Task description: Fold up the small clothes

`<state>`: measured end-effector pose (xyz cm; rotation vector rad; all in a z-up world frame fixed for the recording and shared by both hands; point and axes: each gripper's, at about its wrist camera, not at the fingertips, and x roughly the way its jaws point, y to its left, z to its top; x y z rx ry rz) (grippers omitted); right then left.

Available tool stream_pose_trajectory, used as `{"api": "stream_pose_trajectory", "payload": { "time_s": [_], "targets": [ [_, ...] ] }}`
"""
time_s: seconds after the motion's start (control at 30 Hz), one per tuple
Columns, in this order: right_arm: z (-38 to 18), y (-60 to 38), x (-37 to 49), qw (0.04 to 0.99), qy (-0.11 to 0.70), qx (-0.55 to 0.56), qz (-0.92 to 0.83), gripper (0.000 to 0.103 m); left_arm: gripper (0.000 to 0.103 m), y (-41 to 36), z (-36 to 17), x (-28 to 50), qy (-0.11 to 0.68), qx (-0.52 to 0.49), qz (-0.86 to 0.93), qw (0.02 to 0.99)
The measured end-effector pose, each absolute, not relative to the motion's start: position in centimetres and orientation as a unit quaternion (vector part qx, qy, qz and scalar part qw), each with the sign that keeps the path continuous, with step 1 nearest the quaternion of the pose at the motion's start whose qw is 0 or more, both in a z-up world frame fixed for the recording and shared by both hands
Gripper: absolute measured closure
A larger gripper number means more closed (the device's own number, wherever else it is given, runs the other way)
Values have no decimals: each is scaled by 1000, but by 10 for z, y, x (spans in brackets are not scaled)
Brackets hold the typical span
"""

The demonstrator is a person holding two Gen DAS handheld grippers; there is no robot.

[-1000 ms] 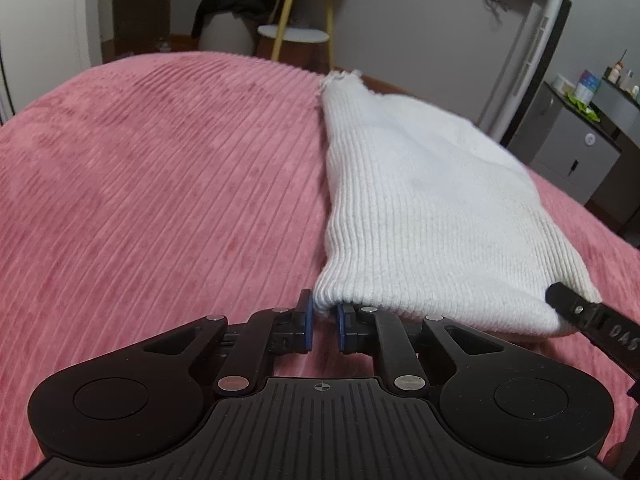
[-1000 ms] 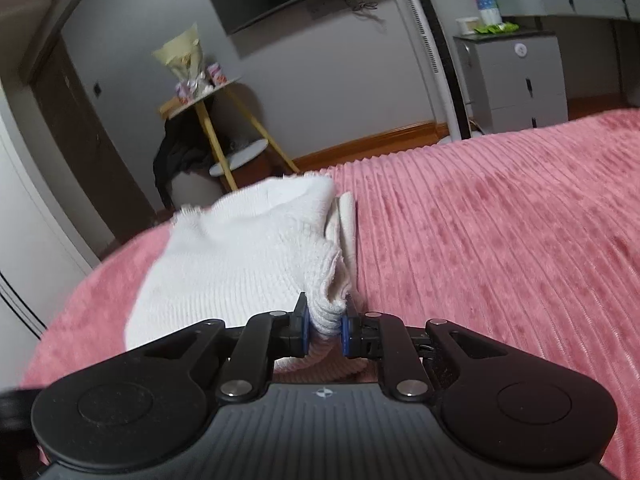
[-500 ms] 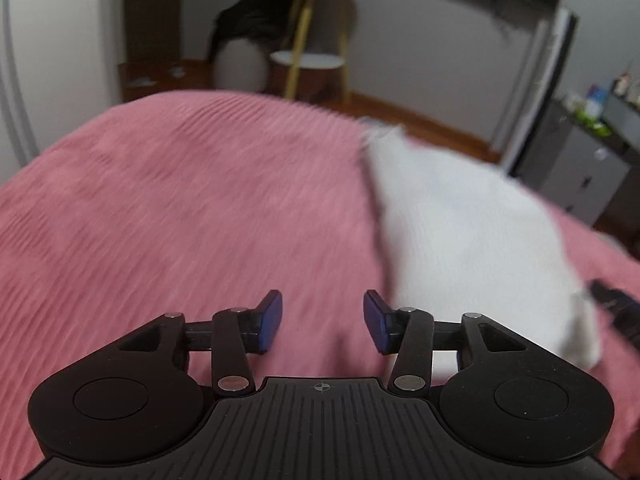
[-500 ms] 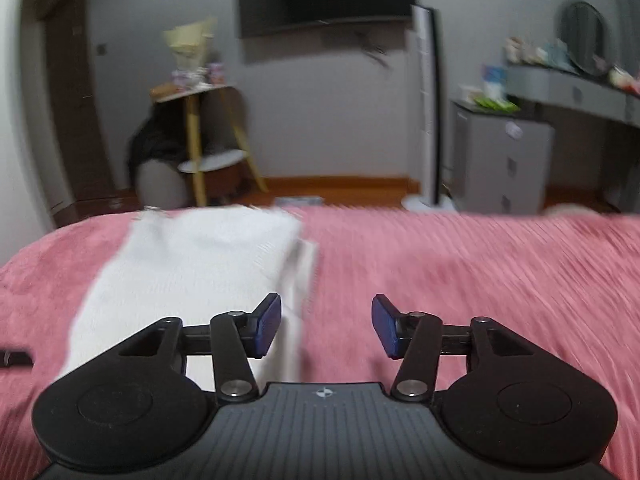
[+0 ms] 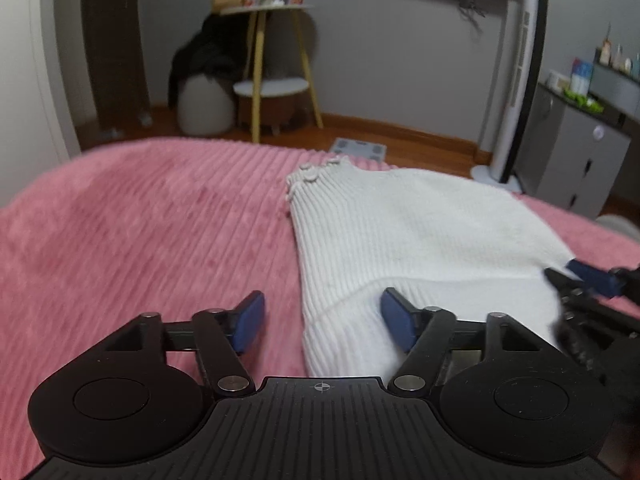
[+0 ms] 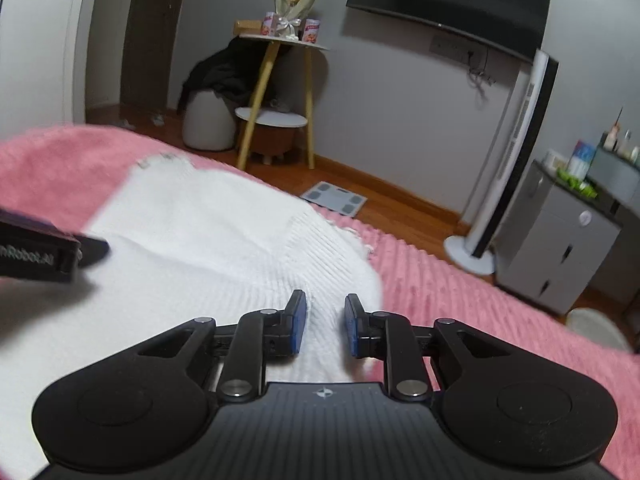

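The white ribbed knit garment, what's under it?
The white ribbed knit garment lies on the pink corduroy bedspread, which shows around it. Anything directly beneath the garment is covered.

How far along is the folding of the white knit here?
Done: the white knit garment lies doubled over on the pink bedspread. In hand: nothing; the left gripper and right gripper are open at its near edge. Left: probably another fold.
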<state>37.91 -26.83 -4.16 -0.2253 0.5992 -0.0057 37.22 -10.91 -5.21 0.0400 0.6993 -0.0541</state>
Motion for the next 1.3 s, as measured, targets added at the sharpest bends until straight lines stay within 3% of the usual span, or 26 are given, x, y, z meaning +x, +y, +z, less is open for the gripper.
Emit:
{"api": "stream_pose_trajectory", "payload": {
  "time_s": [0.1, 0.23, 0.37, 0.53, 0.67, 0.73, 0.93, 1.1, 1.13, 1.17, 1.23, 1.3],
  "targets": [
    [-59, -277, 384, 953, 281, -108, -8, 84, 17, -113, -63, 377, 330, 52, -13, 942],
    [-50, -282, 375, 958, 277, -75, 1, 81, 18, -94, -43, 362, 342, 13, -38, 939],
    [-23, -308, 330, 957, 282, 61, 17, 59, 19, -74, -27, 322, 338, -15, -86, 937],
    [-36, -323, 280, 937, 314, 150, 33, 59, 17, -80, -43, 301, 342, 23, -88, 935],
    [-51, -323, 284, 921, 358, 145, 39, 53, 17, -64, -35, 303, 362, -22, -101, 926],
    [-39, -332, 283, 921, 357, 153, 34, 45, 14, -50, -30, 306, 370, -46, -107, 922],
    [-35, -361, 307, 900, 350, 255, 57, 29, 8, -32, -44, 342, 411, -174, -159, 881],
    [-60, -371, 341, 868, 383, 308, 74, 29, 8, -41, -67, 373, 422, -205, -151, 870],
    [-64, -373, 343, 864, 382, 319, 77, 29, 11, -43, -67, 376, 418, -203, -156, 872],
    [-65, -372, 346, 863, 380, 323, 84, 36, 23, -47, -67, 379, 416, -205, -165, 870],
    [-70, -371, 351, 856, 383, 331, 100, 47, 29, -51, -70, 386, 426, -220, -167, 862],
    [-71, -363, 359, 853, 384, 337, 104, 56, 51, -49, -68, 389, 425, -223, -166, 862]
  ]
}}
